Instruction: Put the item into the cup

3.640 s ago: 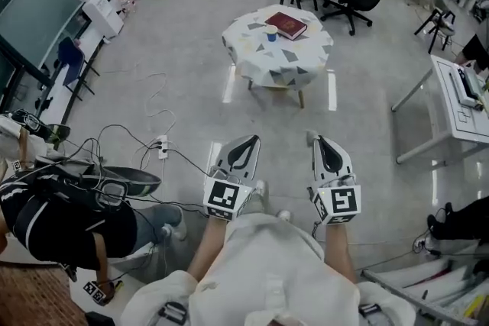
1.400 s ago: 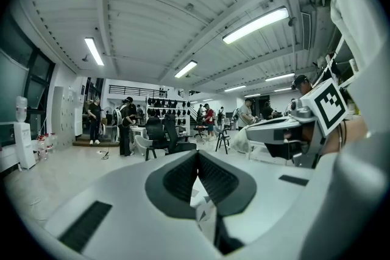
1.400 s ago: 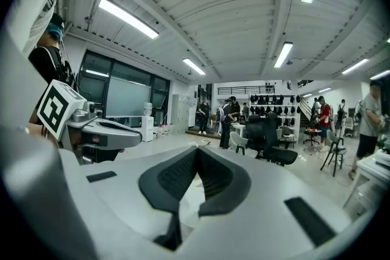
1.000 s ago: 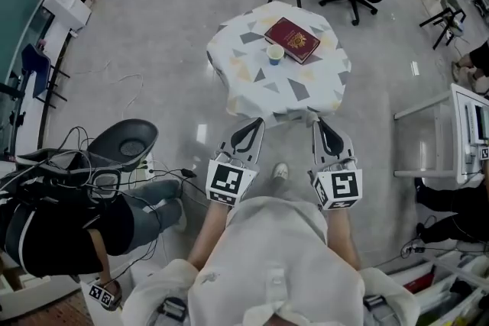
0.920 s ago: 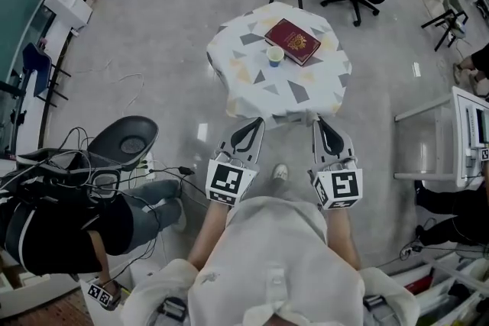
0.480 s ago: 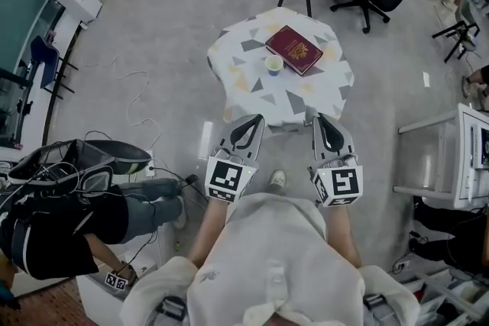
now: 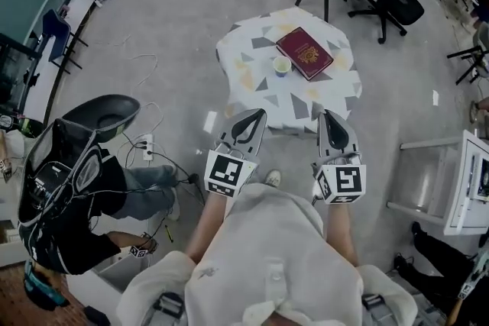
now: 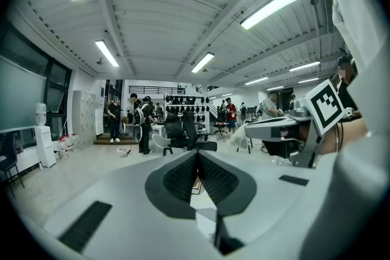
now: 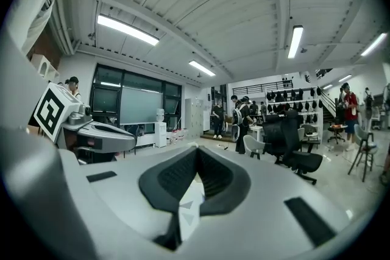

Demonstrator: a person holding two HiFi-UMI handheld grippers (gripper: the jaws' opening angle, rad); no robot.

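we hold both tongs low and level in front of us, side by side and pointing at the table [image 7: 256,84], which stands just ahead. this looks like an approach, with nothing yet to carry. the left tongs [image 7: 254,118] are clenched, tips pressed together with nothing between them. the right tongs [image 7: 329,121] are clenched and empty too. both hang short of the table's near edge, well apart from anything on it.

the cup [image 7: 282,66] stands upright near the middle of the patterned cloth, so we judge either side can reach it. it is small and pale, with a bluish lower part and an open mouth; we cannot tell whether anything is inside. just beside it, at its far right, lies a red book [image 7: 304,53], flat, with a gold crest on its cover. it is the only other thing we see on the cloth, and it looks far too wide for the cup, so we cannot say for certain which item is meant.
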